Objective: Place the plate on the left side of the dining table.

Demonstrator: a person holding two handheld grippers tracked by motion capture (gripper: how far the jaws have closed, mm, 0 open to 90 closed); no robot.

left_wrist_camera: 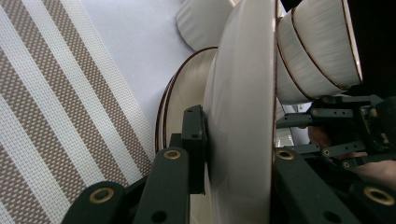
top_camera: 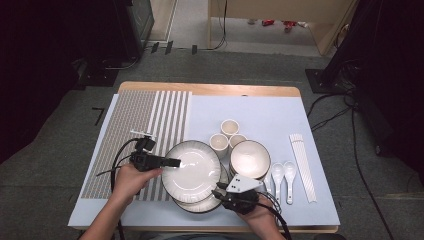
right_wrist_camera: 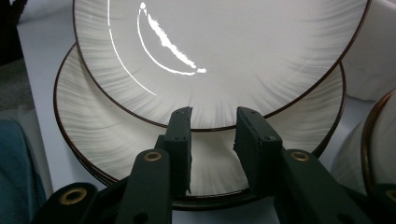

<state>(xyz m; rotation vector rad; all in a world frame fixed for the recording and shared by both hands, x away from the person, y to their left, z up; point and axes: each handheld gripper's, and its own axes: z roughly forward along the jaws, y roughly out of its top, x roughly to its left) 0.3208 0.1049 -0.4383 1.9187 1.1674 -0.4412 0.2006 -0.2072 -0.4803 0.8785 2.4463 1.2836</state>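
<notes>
Ceramic top plate [top_camera: 192,170], white with dark rim, lifted off plate stack [top_camera: 200,204] at tabletop front; left gripper [top_camera: 172,162] jaws clamp its left edge, right gripper [top_camera: 220,192] jaws stand open, empty. Placing on striped placemat [top_camera: 150,120] likely remains.

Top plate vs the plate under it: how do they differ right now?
The top plate is lifted and clamped at its rim by the left gripper; the lower plate lies flat on the stack, ungripped. The top plate sits shifted off the lower plate, not centred. Both are white, streaked, with dark rims.
</notes>
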